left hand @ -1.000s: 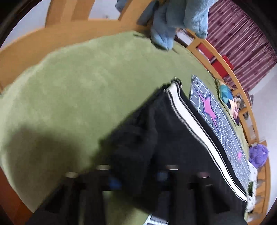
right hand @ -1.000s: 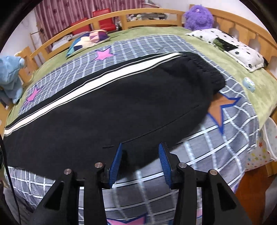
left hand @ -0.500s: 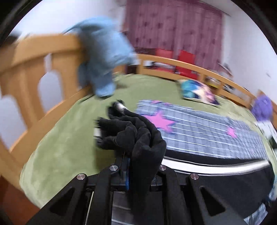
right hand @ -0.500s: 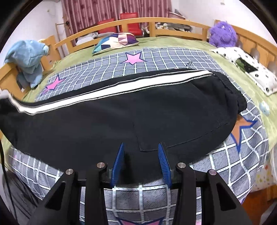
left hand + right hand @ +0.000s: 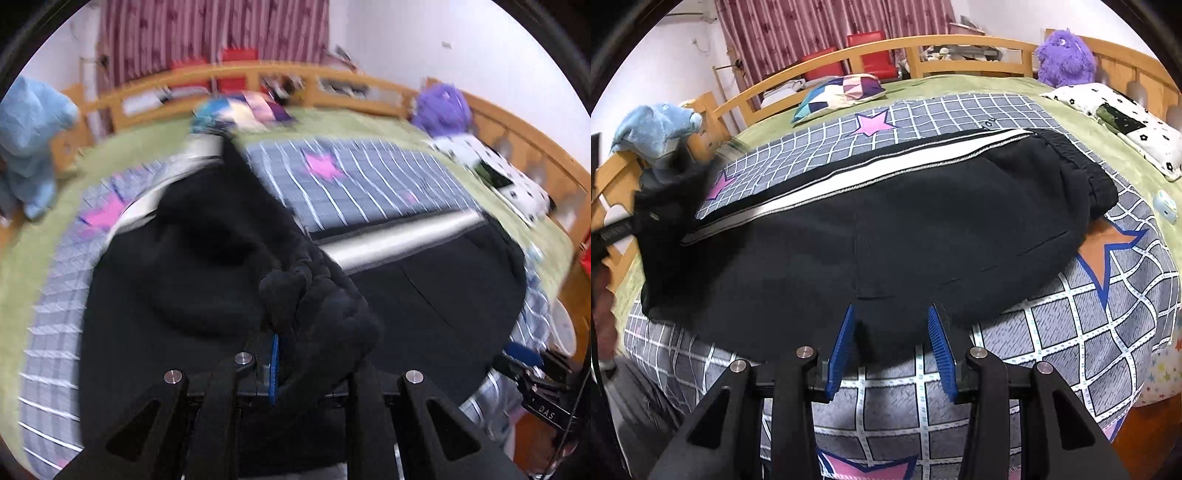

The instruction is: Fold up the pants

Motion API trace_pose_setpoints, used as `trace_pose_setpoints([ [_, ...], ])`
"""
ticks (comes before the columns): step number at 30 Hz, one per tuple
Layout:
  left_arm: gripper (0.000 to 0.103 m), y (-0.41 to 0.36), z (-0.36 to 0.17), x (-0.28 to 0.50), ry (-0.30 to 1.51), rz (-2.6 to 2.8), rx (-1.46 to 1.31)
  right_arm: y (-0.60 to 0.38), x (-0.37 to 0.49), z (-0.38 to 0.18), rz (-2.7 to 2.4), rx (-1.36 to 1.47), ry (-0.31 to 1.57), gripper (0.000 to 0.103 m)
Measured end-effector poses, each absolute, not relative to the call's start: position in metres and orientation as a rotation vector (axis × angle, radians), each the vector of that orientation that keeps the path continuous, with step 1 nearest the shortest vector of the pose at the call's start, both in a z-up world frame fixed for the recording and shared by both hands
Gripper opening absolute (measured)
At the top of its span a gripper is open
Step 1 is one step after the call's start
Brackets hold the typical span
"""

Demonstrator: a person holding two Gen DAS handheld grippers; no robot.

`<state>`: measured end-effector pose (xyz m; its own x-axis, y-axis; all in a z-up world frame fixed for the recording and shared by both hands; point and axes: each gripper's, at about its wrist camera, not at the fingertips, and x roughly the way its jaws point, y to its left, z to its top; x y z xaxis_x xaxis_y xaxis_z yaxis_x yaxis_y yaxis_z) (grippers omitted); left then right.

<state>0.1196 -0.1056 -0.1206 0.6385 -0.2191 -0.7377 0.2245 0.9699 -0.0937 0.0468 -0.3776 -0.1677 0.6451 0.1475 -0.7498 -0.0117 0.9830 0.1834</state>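
Note:
Black pants [image 5: 905,236] with a white side stripe [image 5: 849,182] lie across a grey checked blanket [image 5: 1071,332], waistband at the right. My left gripper [image 5: 291,350] is shut on the bunched leg end of the pants [image 5: 317,306] and holds it lifted above the rest of the garment. In the right wrist view that lifted leg end shows blurred at the far left [image 5: 665,192]. My right gripper [image 5: 894,328] is open, its blue pads just past the near edge of the pants at mid-length, nothing between them.
A green bedspread [image 5: 979,85] lies under the blanket, ringed by a wooden bed rail [image 5: 960,44]. A blue plush [image 5: 653,129] hangs at the left rail, a purple plush [image 5: 1065,57] sits at the back right, a patchwork pillow [image 5: 838,92] and a white patterned pillow [image 5: 1126,122] lie on the bed.
My left gripper has lifted the leg end off the green cover and swung it right, over the pants toward the waistband. My right gripper has pulled back slightly and stays open.

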Motion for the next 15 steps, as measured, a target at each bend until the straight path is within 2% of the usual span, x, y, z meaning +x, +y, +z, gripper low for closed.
trace_pose_setpoints([
  [2,0.016,-0.11,-0.141,0.119,0.933,-0.273,-0.024,-0.374,0.047,-0.17,0.103,0.162,0.871,0.042],
  [5,0.03,-0.109,-0.149,0.109,0.985,-0.286,0.005,-0.367,0.049,-0.173,0.126,0.162,0.88,0.042],
  [9,0.064,-0.086,-0.135,0.086,0.931,-0.305,-0.023,-0.35,0.058,-0.167,0.179,0.179,0.874,0.042],
  [15,0.067,-0.023,-0.126,0.066,0.85,-0.224,-0.113,-0.3,0.084,-0.147,0.284,0.171,0.82,0.042],
])
